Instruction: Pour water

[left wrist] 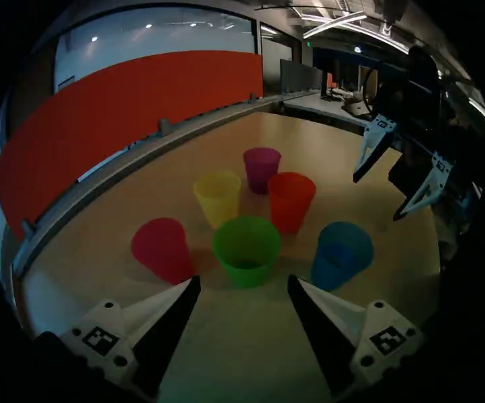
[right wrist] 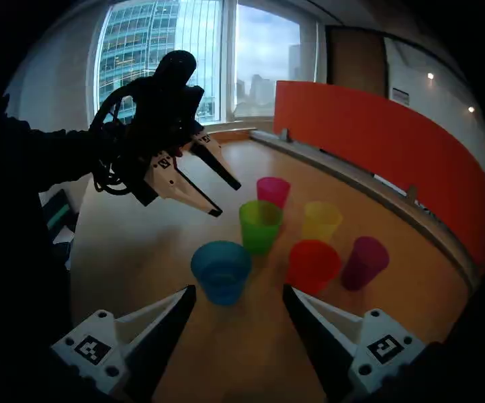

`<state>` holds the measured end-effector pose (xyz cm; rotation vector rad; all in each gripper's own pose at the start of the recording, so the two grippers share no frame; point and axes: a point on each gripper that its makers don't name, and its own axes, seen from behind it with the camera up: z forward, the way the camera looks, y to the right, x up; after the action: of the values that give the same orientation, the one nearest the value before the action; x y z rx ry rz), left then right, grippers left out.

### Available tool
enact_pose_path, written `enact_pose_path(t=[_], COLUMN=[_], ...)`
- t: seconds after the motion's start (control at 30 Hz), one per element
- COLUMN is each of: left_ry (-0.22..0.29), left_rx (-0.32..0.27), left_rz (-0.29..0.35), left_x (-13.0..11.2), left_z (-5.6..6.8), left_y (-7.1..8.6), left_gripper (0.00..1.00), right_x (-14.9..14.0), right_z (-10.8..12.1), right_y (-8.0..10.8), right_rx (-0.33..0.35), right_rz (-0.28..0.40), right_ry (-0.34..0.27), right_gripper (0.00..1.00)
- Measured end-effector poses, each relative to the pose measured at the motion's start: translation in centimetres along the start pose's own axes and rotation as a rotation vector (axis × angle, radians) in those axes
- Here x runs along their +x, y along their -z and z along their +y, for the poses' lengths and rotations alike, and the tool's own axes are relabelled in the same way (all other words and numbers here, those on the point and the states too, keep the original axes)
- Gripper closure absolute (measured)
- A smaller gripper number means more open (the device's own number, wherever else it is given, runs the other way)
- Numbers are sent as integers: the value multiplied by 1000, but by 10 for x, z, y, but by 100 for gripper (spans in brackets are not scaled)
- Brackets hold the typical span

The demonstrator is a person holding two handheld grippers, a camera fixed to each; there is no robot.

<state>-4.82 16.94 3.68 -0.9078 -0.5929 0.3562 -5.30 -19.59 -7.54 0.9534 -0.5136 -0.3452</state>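
On the wooden table, the blue cup stands upright just ahead of the right gripper, centred between its fingers, while the green cup faces the left gripper, both grippers spread wide and holding nothing.

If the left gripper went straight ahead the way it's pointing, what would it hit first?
Probably the green cup: it stands almost dead centre ahead of the open left gripper. Depth is hard to judge, but it looks nearest in that line.
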Motion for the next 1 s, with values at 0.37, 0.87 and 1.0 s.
enact_pose_path(t=[0.37,0.87,1.0], left_ry=[-16,-25,-28], left_rx=[-38,-60,-62], left_rz=[-45,-61,-60], left_x=[-5,-2,2], left_z=[1,5,6], left_y=[-28,-50,-55], left_gripper=[3,3,3], right_x=[-11,-19,-18], right_z=[-4,-15,-18], right_y=[-25,-56,-64], right_rx=[31,71,78], right_rz=[-32,-72,-77], right_ry=[5,13,13], right_gripper=[0,0,0])
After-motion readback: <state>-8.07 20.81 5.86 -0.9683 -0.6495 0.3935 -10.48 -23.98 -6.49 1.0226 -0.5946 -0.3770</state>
